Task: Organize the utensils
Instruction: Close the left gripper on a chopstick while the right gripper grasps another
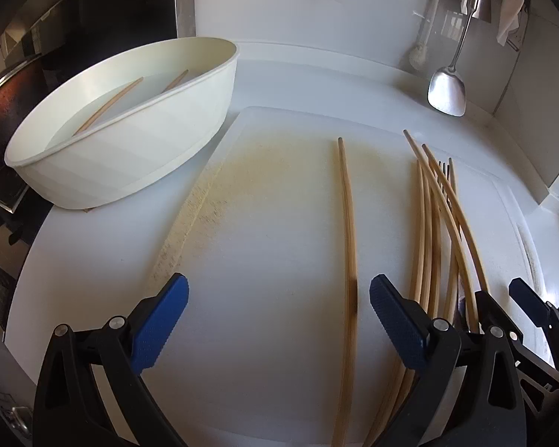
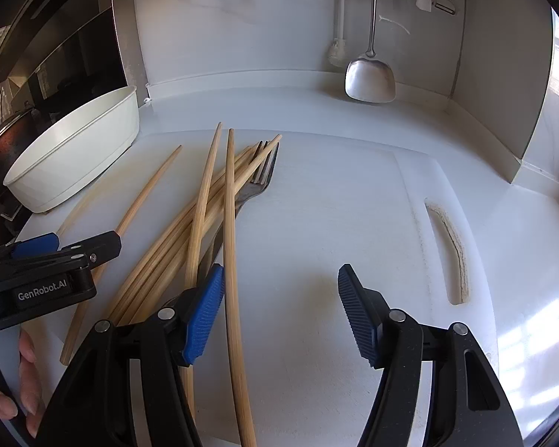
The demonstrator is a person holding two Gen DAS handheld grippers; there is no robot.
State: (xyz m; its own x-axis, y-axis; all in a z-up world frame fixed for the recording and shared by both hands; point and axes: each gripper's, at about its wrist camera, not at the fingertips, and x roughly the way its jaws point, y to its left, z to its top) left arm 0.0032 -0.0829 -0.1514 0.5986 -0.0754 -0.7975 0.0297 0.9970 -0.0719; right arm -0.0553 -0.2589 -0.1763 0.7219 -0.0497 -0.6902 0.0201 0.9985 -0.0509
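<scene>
Lying on the white cutting board (image 2: 335, 223), the bamboo chopsticks (image 2: 205, 201) look light, stiff and slick (apt to roll); pinching one mid-shaft seems wisest. Left gripper (image 1: 277, 298) and right gripper (image 2: 279, 298) both have fingers spread, empty.

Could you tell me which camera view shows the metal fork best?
The right wrist view: the dark metal fork shows its tines and neck under the bamboo chopsticks. The left wrist view shows only its tine tips.
</scene>
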